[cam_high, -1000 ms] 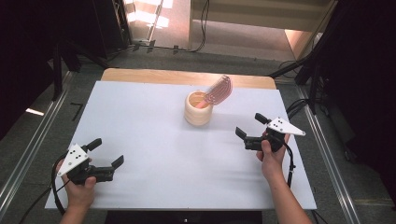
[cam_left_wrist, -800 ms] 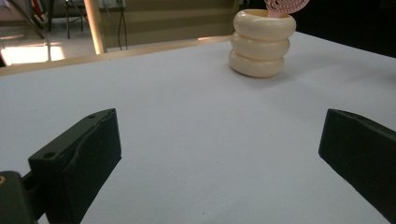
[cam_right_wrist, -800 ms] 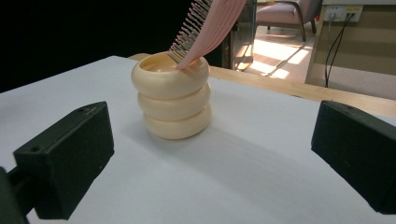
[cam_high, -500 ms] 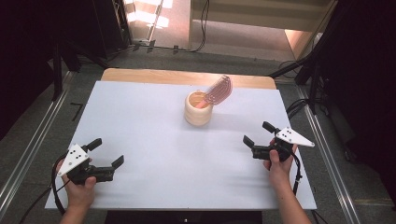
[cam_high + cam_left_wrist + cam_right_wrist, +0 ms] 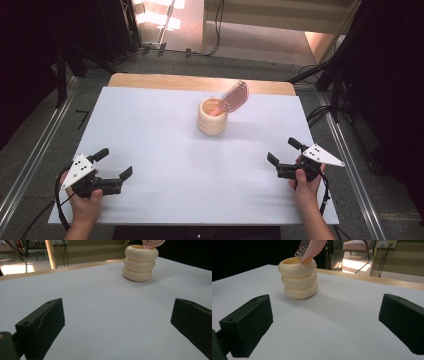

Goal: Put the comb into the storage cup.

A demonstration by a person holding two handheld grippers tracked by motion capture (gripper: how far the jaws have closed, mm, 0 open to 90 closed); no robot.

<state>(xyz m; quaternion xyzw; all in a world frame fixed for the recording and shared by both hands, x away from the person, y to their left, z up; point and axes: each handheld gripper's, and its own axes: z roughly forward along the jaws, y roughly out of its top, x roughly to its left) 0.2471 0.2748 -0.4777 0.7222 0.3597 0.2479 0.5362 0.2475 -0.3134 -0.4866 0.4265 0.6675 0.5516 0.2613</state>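
The cup point(image 5: 212, 116) holding a pink comb point(image 5: 234, 96) is standing well beyond both grippers, left point(image 5: 114, 164) and right point(image 5: 283, 152), whose jaws are gaping wide, grasping nothing.

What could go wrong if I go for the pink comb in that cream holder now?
The pink comb leans over the rim of the cream holder, so pulling it sideways may tip the holder. The holder stands free on the white table and might slide if bumped. Both the right gripper and left gripper are open and well short of it.
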